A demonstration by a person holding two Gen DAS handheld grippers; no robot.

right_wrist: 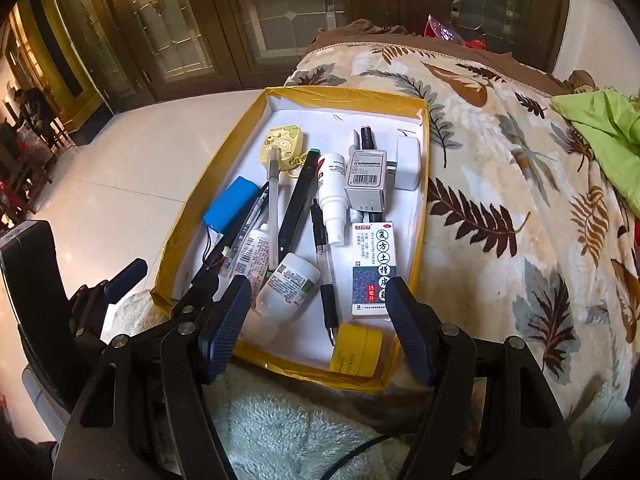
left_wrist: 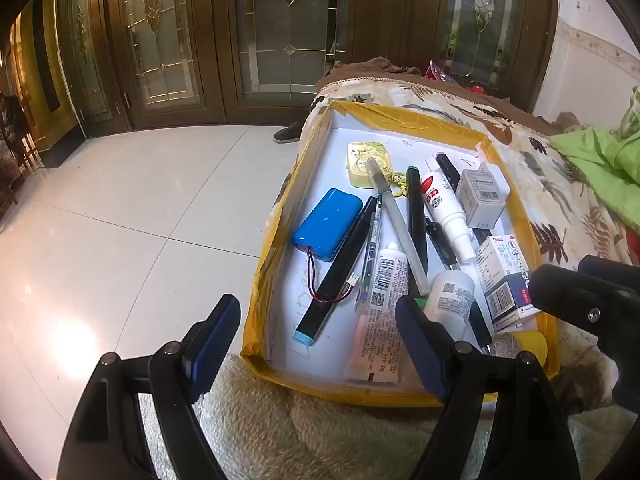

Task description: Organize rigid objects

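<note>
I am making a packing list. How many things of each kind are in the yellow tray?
Pens and markers: 6
Bottles: 2
Printed boxes: 2
Tube: 1
Battery pack: 1
Keychain: 1
Yellow jar: 1
White block: 1
Total: 15

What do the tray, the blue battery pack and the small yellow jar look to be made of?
Tray: likely cardboard, white inside, rim wrapped in glossy yellow tape that creases and shines.
Blue battery pack: cells in smooth glossy plastic shrink-wrap, judging by its highlights and rounded edges; red and black leads run from it.
Small yellow jar: matte opaque plastic, probably; the print is too small to read.
</note>
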